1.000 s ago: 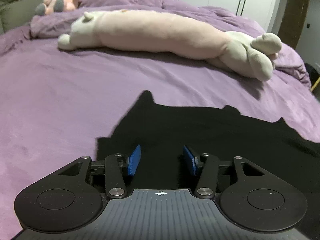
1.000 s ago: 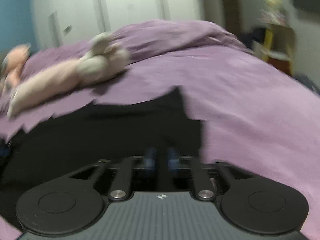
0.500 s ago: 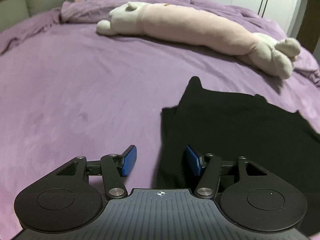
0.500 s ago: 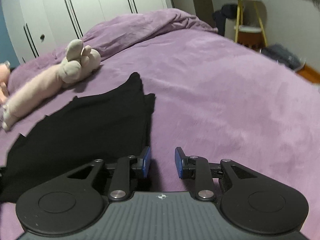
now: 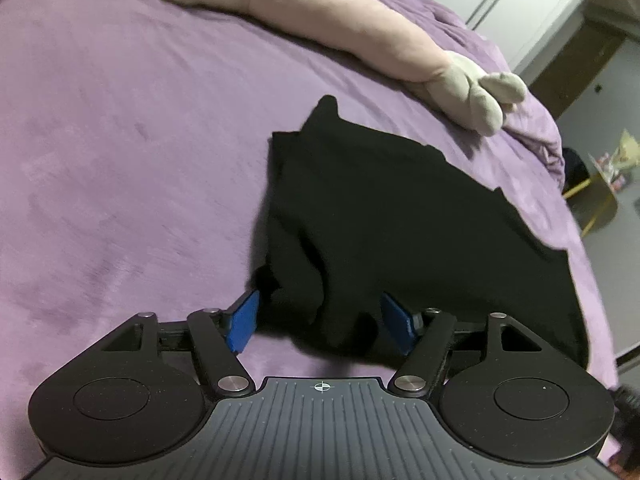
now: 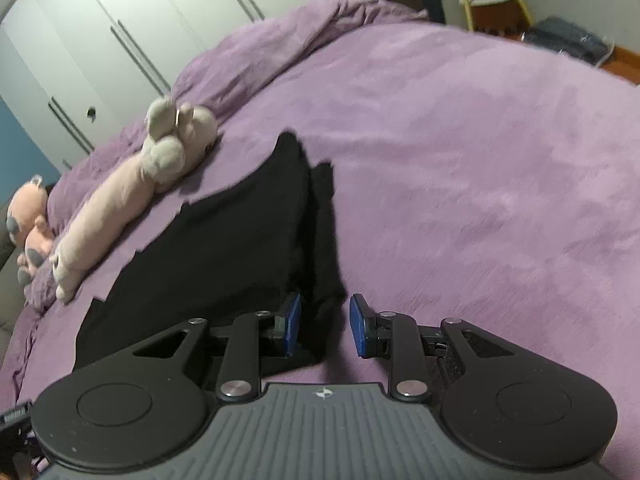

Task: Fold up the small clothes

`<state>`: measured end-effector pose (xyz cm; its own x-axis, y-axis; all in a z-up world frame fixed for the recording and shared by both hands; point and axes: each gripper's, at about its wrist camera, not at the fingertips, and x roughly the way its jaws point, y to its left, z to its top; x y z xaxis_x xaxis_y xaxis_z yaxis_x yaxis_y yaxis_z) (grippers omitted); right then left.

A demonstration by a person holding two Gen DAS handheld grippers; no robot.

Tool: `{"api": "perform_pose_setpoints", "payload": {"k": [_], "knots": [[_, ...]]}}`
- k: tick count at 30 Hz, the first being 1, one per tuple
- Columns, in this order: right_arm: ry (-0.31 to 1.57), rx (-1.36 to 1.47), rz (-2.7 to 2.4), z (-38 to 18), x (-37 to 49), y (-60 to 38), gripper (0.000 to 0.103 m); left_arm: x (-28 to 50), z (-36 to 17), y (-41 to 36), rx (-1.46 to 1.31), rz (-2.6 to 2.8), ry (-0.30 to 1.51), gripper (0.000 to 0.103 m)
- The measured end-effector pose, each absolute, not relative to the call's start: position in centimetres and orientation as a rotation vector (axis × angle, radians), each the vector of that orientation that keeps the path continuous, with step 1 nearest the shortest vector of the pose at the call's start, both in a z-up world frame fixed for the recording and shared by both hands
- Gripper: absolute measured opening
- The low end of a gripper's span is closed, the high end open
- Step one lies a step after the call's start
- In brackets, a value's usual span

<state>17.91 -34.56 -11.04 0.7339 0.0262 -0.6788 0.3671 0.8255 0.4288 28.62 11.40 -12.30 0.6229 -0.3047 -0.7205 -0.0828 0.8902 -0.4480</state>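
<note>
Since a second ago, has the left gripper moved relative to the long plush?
Yes. The left gripper swung sideways: the long plush slid from centre towards upper right; the black garment's edge is now between its opening jaws.

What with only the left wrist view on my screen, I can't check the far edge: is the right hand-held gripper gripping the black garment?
Observer: No. The right hand-held gripper has its jaws apart. An edge of the black garment lies between the pads, unpinched.
Operator: Anything past the long plush toy's head end?
Observer: Yes, a small pink plush toy with grey paws lies right beside the long plush toy.
</note>
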Motion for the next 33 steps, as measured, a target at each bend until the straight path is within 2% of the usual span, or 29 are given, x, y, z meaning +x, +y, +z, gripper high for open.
{"api": "perform_pose_setpoints", "payload": {"k": [6,9,12,14,16,18,19,22,33], "knots": [[0.691,0.438,-0.37,-9.8,17.4,-33.7,0.026,30.2,-13.7,13.6,-0.71,-0.127,0.908,0.072],[0.625,0.446,-0.298,-8.9,16.9,-32.3,0.026,31.2,-14.4,14.2,-0.789,-0.145,0.917,0.066],[0.616,0.387,-0.179,-8.7,17.7,-29.0,0.026,32.1,-15.2,14.6,-0.872,-0.142,0.913,0.064],[0.659,0.379,-0.1,-9.3,18.8,-26.6,0.026,32.7,-15.8,15.0,-0.917,-0.136,0.916,0.056],[0.698,0.393,-0.027,-9.9,19.9,-24.3,0.026,33.6,-16.5,15.2,-0.96,-0.121,0.931,0.035],[0.723,0.391,0.034,-10.5,20.8,-21.9,0.025,34.1,-17.3,15.4,-0.997,-0.15,0.953,0.027],[0.733,0.392,0.063,-10.8,21.4,-20.7,0.021,34.2,-17.6,15.5,-1.009,-0.149,0.956,0.024],[0.75,0.375,0.12,-11.3,22.9,-17.7,0.012,34.1,-17.6,15.8,-1.03,-0.158,0.95,0.021],[0.758,0.227,0.153,-11.6,25.4,-13.3,0.011,33.5,-17.6,16.5,-1.066,-0.14,0.93,0.02]]}}
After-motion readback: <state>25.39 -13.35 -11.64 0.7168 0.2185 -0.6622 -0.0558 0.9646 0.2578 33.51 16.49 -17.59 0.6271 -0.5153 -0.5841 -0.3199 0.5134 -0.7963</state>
